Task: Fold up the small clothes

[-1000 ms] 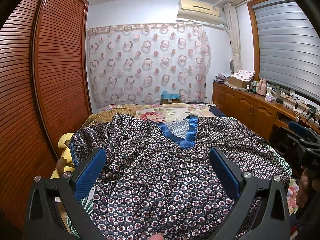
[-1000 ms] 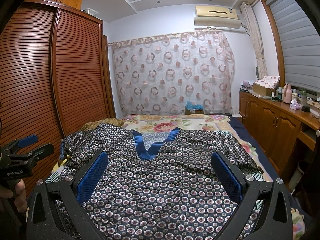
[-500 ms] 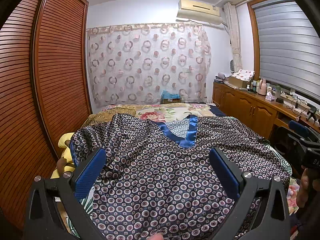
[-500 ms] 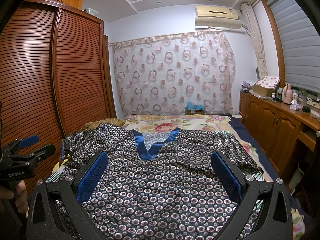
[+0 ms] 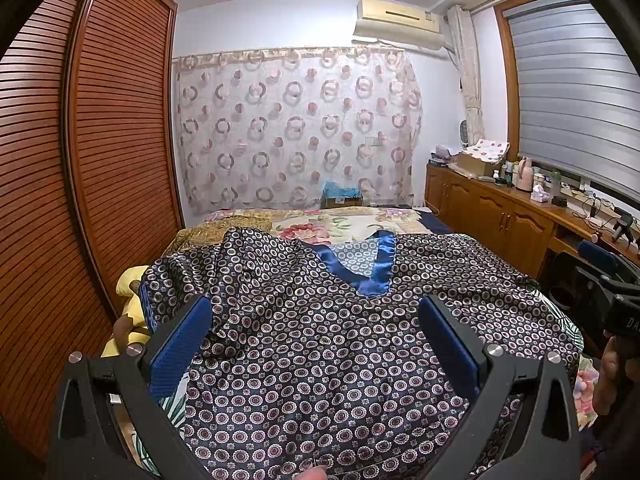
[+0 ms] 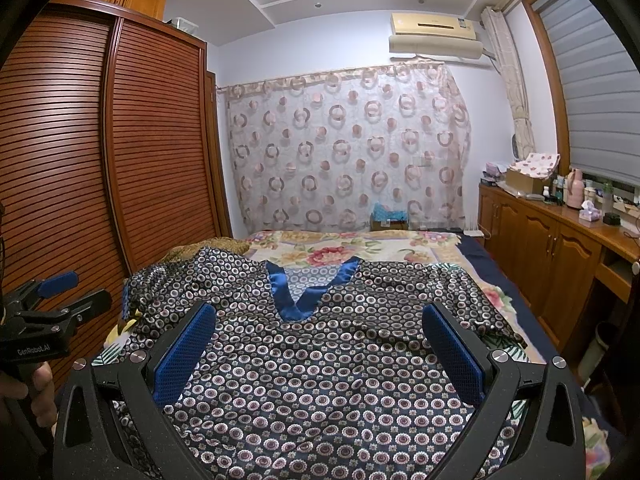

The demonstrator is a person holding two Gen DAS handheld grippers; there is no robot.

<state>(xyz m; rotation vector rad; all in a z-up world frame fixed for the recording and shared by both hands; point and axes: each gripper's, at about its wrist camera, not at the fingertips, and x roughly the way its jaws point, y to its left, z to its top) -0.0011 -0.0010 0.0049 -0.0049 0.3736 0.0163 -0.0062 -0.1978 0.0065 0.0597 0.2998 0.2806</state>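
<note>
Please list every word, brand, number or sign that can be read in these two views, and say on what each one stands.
"GenRobot.AI": white print on the black body of the left gripper, seen in the right wrist view.
"DA": cut-off white letters on the right gripper body, at the edge of the left wrist view.
Air conditioner: small marks, too small to read.
Cardboard box at the curtain's foot: white sticker, blurred.
Patterned shirt: no text.

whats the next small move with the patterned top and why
Probably lower the left gripper toward the bunched sleeve on the patterned top and pinch it. Both grippers are open and hold nothing, the top lies spread on the bed, and that sleeve is crumpled, so it likely needs straightening first.
</note>
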